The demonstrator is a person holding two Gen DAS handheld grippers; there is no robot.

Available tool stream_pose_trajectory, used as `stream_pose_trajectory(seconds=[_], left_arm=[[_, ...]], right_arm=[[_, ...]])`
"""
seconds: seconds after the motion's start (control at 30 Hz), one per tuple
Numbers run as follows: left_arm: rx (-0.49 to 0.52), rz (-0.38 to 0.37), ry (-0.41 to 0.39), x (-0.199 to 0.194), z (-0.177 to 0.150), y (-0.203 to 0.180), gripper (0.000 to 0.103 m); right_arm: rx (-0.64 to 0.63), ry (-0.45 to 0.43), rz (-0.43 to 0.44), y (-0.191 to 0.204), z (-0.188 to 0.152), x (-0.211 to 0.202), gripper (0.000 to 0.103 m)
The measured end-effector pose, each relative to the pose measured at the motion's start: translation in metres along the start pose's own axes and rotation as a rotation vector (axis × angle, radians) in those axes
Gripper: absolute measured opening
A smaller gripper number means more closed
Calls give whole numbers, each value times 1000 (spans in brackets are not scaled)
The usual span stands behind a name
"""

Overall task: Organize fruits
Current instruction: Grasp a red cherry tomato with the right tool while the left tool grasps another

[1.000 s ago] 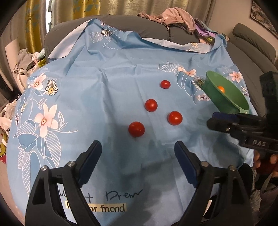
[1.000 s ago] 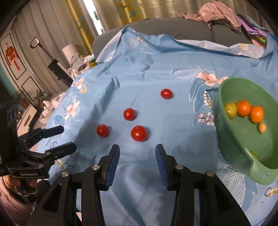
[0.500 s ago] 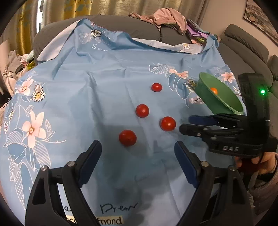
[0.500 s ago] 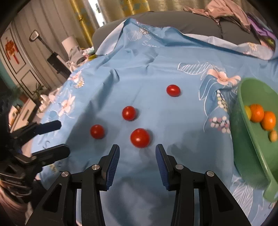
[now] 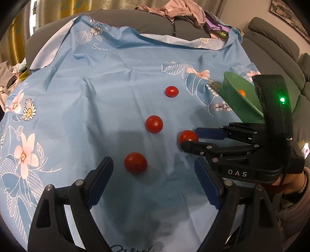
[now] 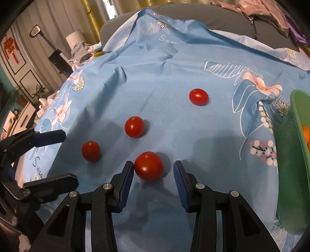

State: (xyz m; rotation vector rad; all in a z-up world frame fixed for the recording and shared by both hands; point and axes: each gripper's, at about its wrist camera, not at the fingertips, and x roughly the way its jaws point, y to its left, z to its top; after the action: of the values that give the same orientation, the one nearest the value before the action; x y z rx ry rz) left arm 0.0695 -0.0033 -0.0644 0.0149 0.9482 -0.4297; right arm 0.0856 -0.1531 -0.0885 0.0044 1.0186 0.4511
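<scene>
Several red cherry tomatoes lie on a blue flowered cloth. My right gripper is open, its tips on either side of the nearest tomato, not closed on it; it also shows in the left wrist view around that tomato. My left gripper is open and empty, just behind another tomato. Two more tomatoes lie farther back. A green bowl with orange fruit stands at the right.
The cloth covers a grey sofa with a heap of clothes on its back. Another sofa seat is at the right. A floor lamp and cluttered furniture stand beyond the cloth's left edge.
Both grippers have moved forward toward the tomatoes. My right gripper now has its open fingers around the nearest tomato. The left one has closed in on its tomato.
</scene>
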Motion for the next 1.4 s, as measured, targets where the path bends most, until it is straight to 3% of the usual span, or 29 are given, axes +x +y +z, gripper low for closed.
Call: stream_pose_trajectory(seconds=[0.17,0.3,0.47,0.7,0.9,1.4], left_arm=[[-17,1,21,10,3,4,84],[-7,19,51,19,3,3,83],[-14,54,77,31,3,5,73],[-1,133,102,43,4,6,44],[6,171,103,43,4,10,31],[-2,176,62,5,1,-6,30]], right_arm=[[-28,-5,2,1,-1,3,43],[-19,-20,19,-3,-2,3,33],[25,-40,36,-15,-8,-7,33],[60,-71,56,-28,-14,-24,33],[67,-88,68,-29,-13,-27,33],[62,-135,68,-22,-19,-55,33]])
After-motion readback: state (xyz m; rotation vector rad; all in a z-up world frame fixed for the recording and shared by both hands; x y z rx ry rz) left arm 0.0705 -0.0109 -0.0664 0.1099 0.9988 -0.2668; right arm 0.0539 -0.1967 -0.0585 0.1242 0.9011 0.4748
